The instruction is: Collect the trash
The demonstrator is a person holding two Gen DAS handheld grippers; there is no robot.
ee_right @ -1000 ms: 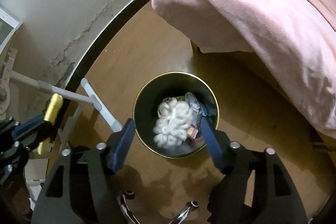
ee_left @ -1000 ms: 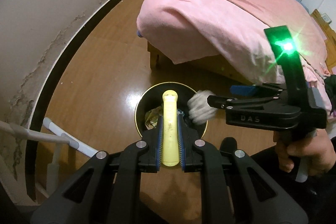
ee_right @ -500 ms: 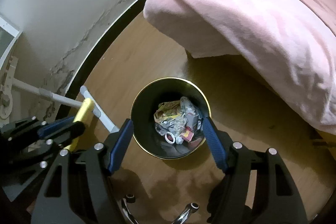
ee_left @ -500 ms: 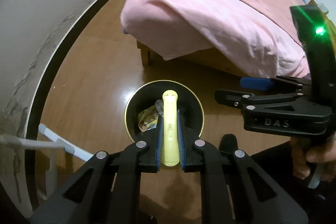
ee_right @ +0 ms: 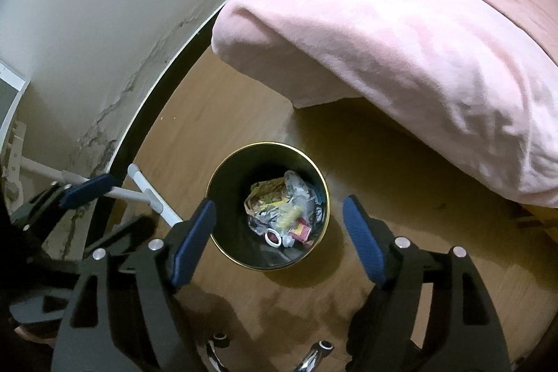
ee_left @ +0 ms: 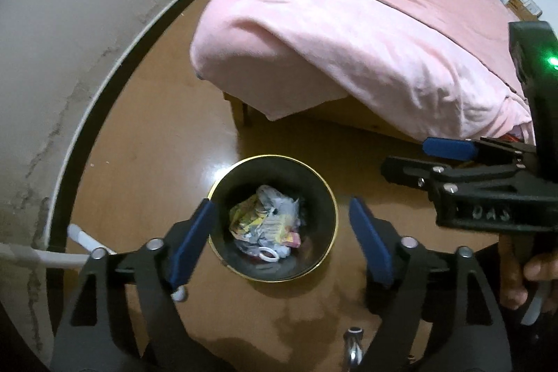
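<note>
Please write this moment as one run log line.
left gripper: opening, empty | right gripper: opening, empty | trash bin: holds wrappers, on floor beside bed

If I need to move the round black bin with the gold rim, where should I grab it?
Grip the round black bin with the gold rim by its thin upright wall, from straight above, one finger inside, one outside. The near-left wall looks best: trash sits low, leaving that inner wall bare.
</note>
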